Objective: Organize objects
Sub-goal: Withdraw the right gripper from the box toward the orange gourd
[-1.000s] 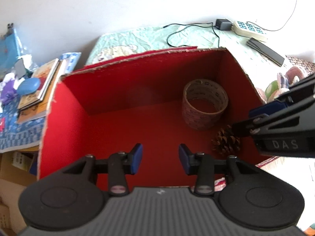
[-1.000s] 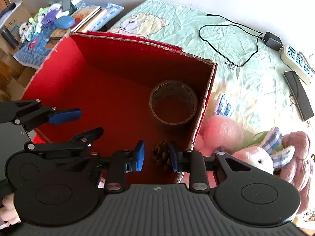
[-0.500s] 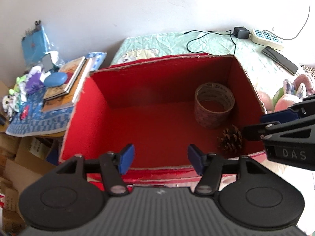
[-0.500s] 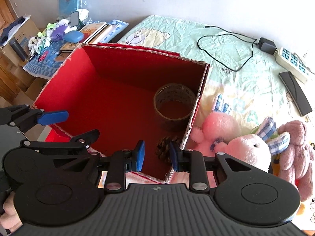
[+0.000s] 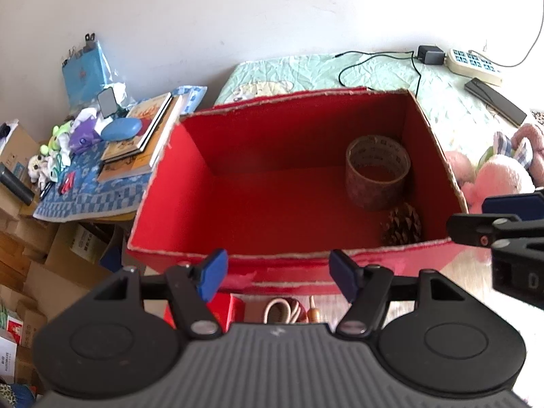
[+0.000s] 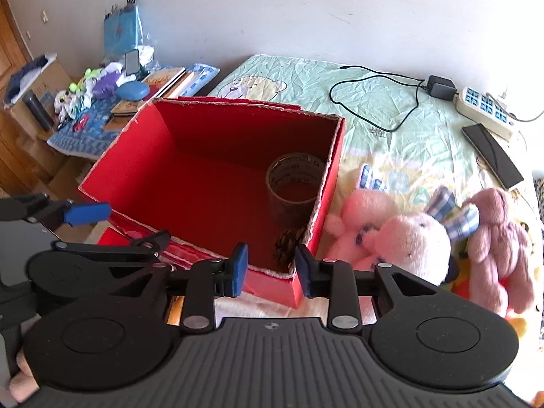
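Observation:
A red cardboard box (image 5: 159, 200) (image 6: 326, 210) stands open on the bed. Inside it, at the right, a roll of brown tape (image 5: 377, 173) (image 6: 294, 183) stands beside a pine cone (image 5: 403, 224) (image 6: 287, 243). My left gripper (image 5: 275, 272) is open and empty, above the box's near wall. My right gripper (image 6: 270, 268) is open and empty, above the box's near right corner, in front of the pine cone. Pink plush bunnies (image 6: 408, 238) (image 5: 496, 176) lie on the bed right of the box.
A power strip (image 6: 486, 112), a charger with black cable (image 6: 438, 88) and a dark flat device (image 6: 493, 156) lie at the bed's far right. A side table with books (image 5: 142, 132) and small toys (image 5: 61, 149) stands left. A cord coil (image 5: 284, 309) lies below the box.
Both grippers have pulled back and up out of the box. The left jaws have opened wider. The pine cone stays in the box, free of the right gripper.

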Available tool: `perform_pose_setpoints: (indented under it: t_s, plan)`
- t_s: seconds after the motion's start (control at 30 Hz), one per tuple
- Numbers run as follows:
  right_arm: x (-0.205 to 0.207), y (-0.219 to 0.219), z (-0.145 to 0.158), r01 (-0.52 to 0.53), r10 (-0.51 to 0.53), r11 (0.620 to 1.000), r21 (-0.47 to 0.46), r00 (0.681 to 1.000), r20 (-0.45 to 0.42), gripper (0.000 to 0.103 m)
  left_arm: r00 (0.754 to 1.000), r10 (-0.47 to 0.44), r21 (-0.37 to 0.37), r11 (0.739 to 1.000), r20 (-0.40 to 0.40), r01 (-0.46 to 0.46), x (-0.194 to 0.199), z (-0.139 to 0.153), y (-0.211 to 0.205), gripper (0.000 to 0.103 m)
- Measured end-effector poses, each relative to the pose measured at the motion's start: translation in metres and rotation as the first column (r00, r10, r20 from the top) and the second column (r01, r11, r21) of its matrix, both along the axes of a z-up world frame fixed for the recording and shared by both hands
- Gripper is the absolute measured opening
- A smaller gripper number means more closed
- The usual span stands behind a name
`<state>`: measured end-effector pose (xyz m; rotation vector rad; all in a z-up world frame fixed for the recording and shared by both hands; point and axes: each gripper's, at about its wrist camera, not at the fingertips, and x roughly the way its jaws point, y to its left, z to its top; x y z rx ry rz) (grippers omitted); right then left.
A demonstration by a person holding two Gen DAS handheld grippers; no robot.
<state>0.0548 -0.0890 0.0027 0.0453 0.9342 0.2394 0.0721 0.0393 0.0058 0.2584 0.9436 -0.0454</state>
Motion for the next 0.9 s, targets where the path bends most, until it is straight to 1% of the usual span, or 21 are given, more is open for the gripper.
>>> perform_pose_setpoints:
  t_s: [0.27,0.43,0.6,0.73,0.9]
  plan:
    - [-0.015,-0.006,-0.002,0.046,-0.045,0.996,0.076,0.999,-0.007,0.035,1.0,-0.008,0.003,1.0,-0.021,0.008,-0.009,-0.004,-0.001,0.07]
    - [-0.024,-0.002,-0.007,0.063,-0.064,0.996,0.068,0.998,0.007,0.035,1.0,-0.014,0.002,1.0,-0.025,0.014,-0.015,-0.006,-0.001,0.073]
    - [-0.027,-0.003,-0.019,0.086,-0.081,0.99,0.113,0.996,-0.043,0.035,1.0,-0.006,0.009,1.0,-0.029,0.007,-0.019,-0.01,0.003,0.074]
    - [-0.026,-0.004,-0.029,0.123,-0.112,0.982,0.146,0.99,-0.085,0.035,0.999,0.001,0.016,1.0,-0.051,0.0,-0.02,-0.018,0.007,0.076]
    - [-0.029,0.004,-0.043,0.127,-0.11,0.98,0.152,0.987,-0.119,0.035,0.997,0.017,0.019,1.0,-0.074,-0.016,-0.023,-0.027,0.014,0.077]
